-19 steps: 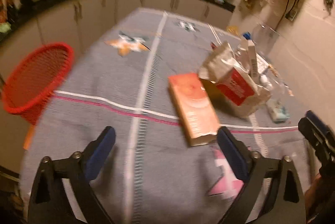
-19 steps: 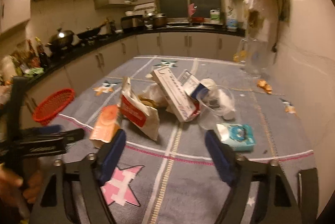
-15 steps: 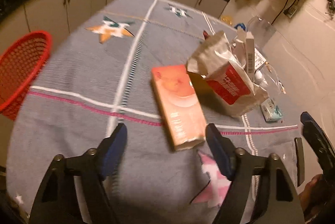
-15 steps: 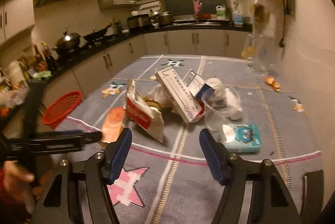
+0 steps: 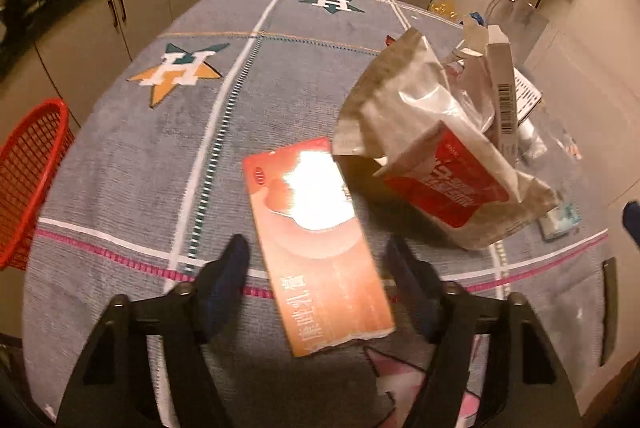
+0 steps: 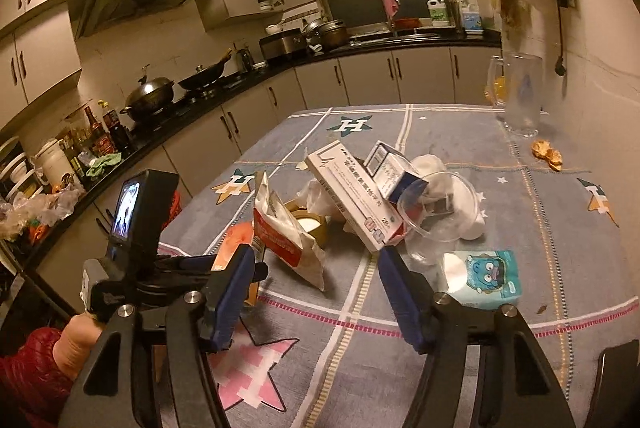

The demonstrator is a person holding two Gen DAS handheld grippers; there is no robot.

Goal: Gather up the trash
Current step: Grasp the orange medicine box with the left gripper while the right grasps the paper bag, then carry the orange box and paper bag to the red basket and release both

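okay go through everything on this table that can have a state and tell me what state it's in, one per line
Left tongs: closing around the orange box, pads not yet touching.
Right tongs: open, empty.
Orange box: flat on the cloth.
Foil bag: torn open, slumped on its side.
White carton: tilted on the pile.
Plastic cup: tipped over.
Tape roll: lying flat.
Red basket: looks empty.

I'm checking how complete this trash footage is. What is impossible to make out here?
- Orange box, left wrist view: glare washes out its print.
- Red basket, left wrist view: cut off by the picture's edge.
- Tape roll, right wrist view: partly hidden behind the white and red bag.
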